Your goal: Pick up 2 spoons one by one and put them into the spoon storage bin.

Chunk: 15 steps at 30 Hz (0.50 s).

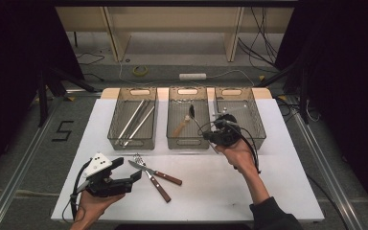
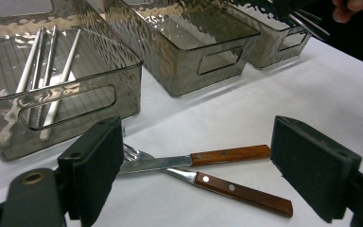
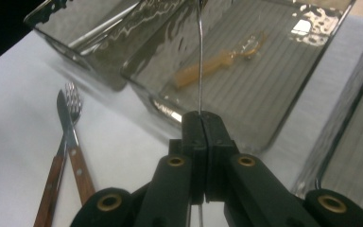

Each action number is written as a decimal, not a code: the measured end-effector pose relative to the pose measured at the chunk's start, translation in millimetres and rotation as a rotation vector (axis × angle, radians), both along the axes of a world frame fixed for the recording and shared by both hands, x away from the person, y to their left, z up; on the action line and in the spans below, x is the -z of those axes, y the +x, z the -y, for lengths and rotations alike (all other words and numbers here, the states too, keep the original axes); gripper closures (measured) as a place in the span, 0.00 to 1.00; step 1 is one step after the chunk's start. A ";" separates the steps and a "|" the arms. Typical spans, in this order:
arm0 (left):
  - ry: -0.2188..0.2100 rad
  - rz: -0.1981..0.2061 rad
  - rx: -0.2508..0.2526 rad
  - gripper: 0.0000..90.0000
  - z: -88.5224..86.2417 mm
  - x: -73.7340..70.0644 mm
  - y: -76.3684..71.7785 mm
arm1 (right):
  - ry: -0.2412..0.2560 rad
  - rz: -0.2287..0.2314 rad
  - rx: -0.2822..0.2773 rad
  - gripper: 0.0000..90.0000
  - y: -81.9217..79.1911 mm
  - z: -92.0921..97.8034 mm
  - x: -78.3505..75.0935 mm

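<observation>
Spoon bowl cut off by top edge, handle end hidden between gripper pads

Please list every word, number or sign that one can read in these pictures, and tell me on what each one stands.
"5": a large black digit marked on the grey floor left of the table.
No other text is readable: none shows on the three baskets, the knife and fork handles or the grippers.
</observation>
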<state>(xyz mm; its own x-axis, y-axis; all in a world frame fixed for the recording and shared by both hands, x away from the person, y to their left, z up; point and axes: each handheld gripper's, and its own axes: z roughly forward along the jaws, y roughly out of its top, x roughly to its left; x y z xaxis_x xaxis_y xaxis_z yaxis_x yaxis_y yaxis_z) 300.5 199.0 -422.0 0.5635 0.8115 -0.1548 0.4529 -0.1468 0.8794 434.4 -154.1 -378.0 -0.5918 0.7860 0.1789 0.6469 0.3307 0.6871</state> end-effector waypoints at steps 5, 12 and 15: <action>-0.001 0.002 -0.002 0.20 0.0 -0.3 -0.6 | -0.001 -0.002 0.012 1.00 18.4 -12.2 -4.0; 0.000 0.005 0.001 0.20 0.7 0.0 -1.0 | -0.009 -0.014 0.021 1.00 40.2 -30.7 -7.2; 0.001 0.007 0.002 0.20 1.2 -0.1 -1.4 | -0.006 -0.024 0.027 1.00 48.3 -37.2 -6.3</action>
<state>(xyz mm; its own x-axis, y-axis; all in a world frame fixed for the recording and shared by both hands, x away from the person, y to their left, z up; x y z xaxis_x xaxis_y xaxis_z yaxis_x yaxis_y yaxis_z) 299.1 197.8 -421.9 0.5666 0.8103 -0.1498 0.4459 -0.1487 0.8826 482.7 -117.0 -371.7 -0.5663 0.8025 0.1879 0.6718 0.3174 0.6693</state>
